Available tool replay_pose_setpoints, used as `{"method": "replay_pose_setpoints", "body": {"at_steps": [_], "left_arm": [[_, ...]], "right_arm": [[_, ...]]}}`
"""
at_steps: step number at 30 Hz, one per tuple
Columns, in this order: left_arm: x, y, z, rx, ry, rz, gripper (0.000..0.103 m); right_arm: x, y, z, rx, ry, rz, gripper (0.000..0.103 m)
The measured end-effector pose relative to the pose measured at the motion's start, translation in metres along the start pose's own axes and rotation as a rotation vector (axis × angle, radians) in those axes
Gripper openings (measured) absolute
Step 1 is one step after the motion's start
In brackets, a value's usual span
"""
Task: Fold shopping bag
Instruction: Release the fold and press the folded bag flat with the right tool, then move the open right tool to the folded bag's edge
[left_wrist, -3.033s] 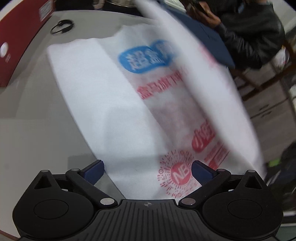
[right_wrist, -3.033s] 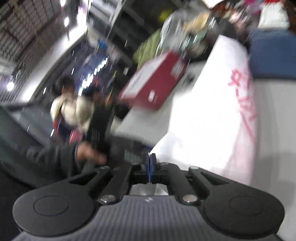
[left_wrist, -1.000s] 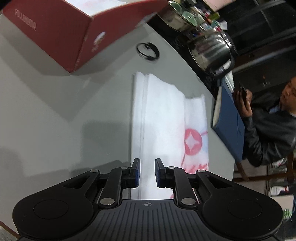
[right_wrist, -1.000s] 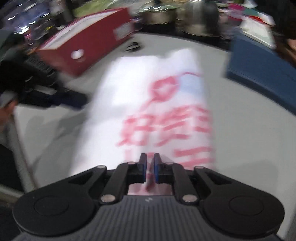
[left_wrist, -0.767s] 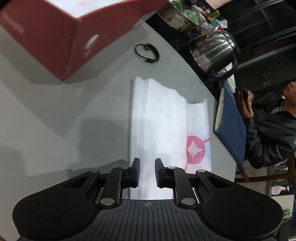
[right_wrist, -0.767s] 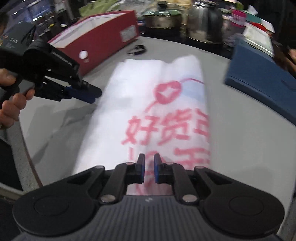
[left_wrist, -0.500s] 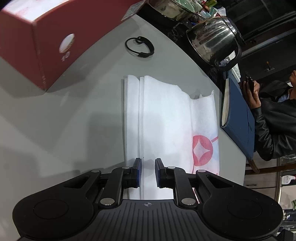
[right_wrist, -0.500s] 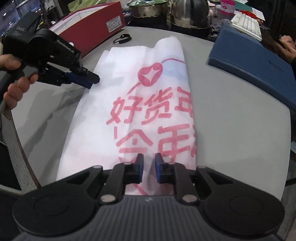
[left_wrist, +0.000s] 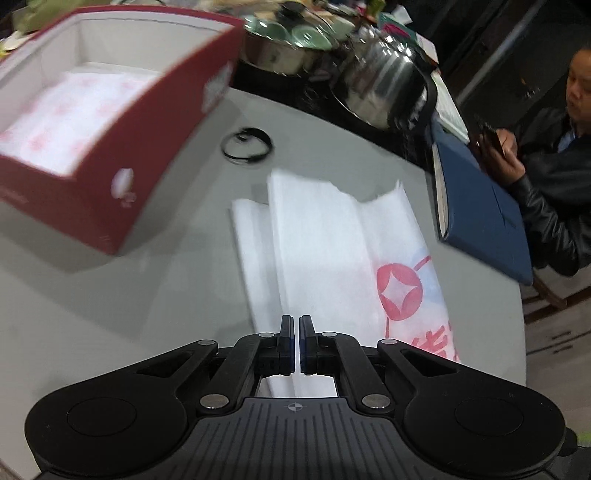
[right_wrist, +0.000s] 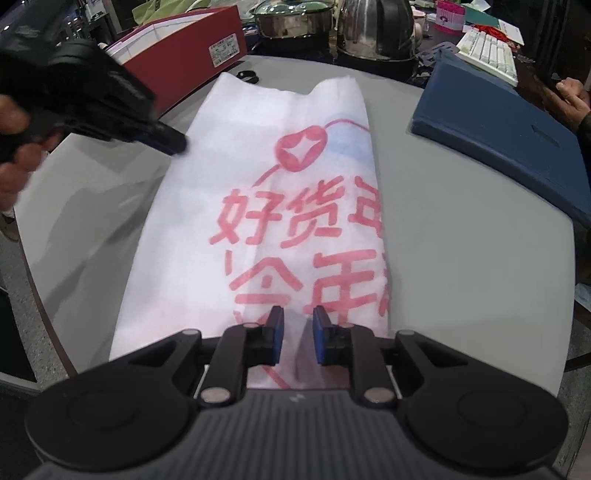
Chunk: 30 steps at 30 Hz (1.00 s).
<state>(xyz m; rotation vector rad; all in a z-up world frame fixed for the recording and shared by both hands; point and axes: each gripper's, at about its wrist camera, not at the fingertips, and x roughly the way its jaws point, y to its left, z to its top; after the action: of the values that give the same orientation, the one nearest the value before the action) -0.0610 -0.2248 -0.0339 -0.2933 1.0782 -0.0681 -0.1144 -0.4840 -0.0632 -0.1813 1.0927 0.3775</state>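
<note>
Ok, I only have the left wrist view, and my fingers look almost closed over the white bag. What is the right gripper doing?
Observer: The right gripper is open, jaws apart, over the near end of the shopping bag, pointing along its length.
Operator: And has my left one caught the edge?
Observer: In the right wrist view the left gripper has its tip at the bag's left long edge. It is blurred there, so I cannot tell whether any fabric is pinched.
</note>
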Motion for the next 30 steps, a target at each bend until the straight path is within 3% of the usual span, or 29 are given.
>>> {"method": "replay_pose_setpoints", "body": {"at_steps": [2,6,12,15,18,20,23,26,30], "left_arm": [[-0.005,0.008,-0.001,-0.004,-0.006,0.025,0.002],[0.011,0.022,-0.006,-0.033,0.029,0.07,0.003],[-0.002,0.017,-0.01,-0.081,-0.002,-0.037,0.003],[-0.007,0.026,-0.011,-0.195,0.01,-0.113,0.003],[-0.012,0.033,-0.014,-0.215,0.026,-0.127,0.003],[-0.016,0.044,-0.016,-0.225,0.035,-0.126,0.003],[-0.018,0.067,-0.021,-0.269,0.048,-0.121,0.003],[-0.015,0.087,-0.028,-0.314,0.061,-0.12,0.003],[-0.011,0.099,-0.037,-0.328,0.087,-0.138,0.003]], "right_arm": [[-0.001,0.001,0.0,0.005,-0.01,0.007,0.03],[0.004,0.005,0.001,-0.009,0.004,0.013,0.034],[0.02,0.011,0.027,-0.003,-0.003,-0.012,0.035],[0.029,0.013,0.039,0.0,-0.007,-0.025,0.035],[0.037,0.016,0.052,0.003,-0.011,-0.038,0.046],[0.042,0.018,0.06,0.005,-0.013,-0.046,0.044],[0.046,0.04,0.071,-0.041,0.003,0.094,0.039],[0.045,0.072,0.081,-0.149,-0.05,0.002,0.033],[0.053,0.091,0.106,-0.14,-0.086,-0.034,0.024]]}}
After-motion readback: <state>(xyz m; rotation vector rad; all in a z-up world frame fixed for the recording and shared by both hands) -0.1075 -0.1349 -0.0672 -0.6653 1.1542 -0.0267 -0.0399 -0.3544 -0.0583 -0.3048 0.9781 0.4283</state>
